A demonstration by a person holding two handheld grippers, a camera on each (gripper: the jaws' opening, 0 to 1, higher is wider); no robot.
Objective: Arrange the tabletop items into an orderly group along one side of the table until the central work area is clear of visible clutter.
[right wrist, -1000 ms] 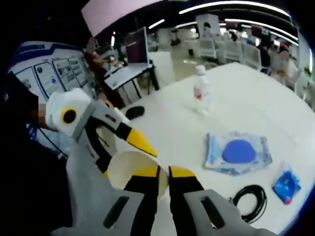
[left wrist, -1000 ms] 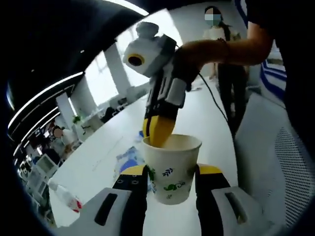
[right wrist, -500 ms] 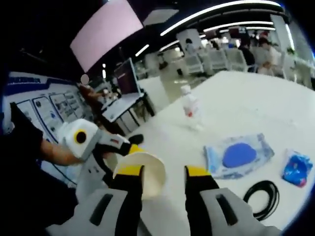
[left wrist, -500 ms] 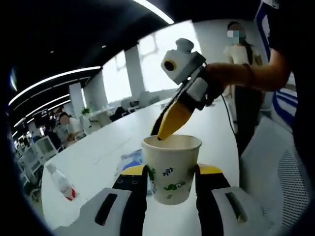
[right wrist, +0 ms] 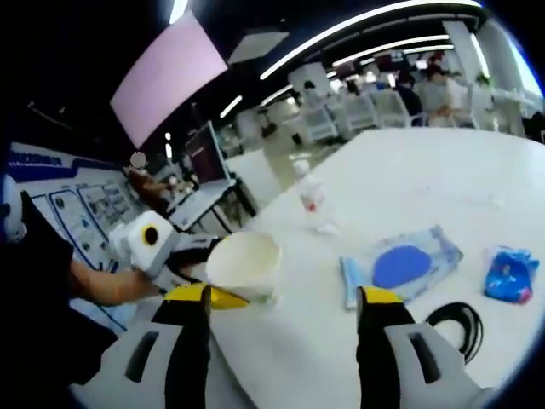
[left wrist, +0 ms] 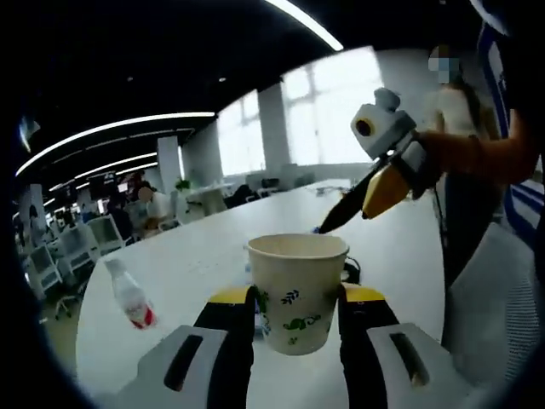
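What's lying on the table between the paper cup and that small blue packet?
In the right gripper view, a clear wipes pack with a blue oval lies on the white table between the paper cup and the small blue packet.

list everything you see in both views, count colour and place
cup: one, white with green leaf print, between the left hand-held gripper's jaws, upright
bottle: one, clear with red label, standing on the table beyond the cup
wipes pack: one, pale blue with a round blue lid, flat on the table
small packet: one, bright blue, right of the wipes pack
cable: one, black, coiled near the table edge
table: one, white
left hand-held gripper: yellow-tipped, shut on the cup
right hand-held gripper: yellow-tipped, jaws wide apart, holding nothing
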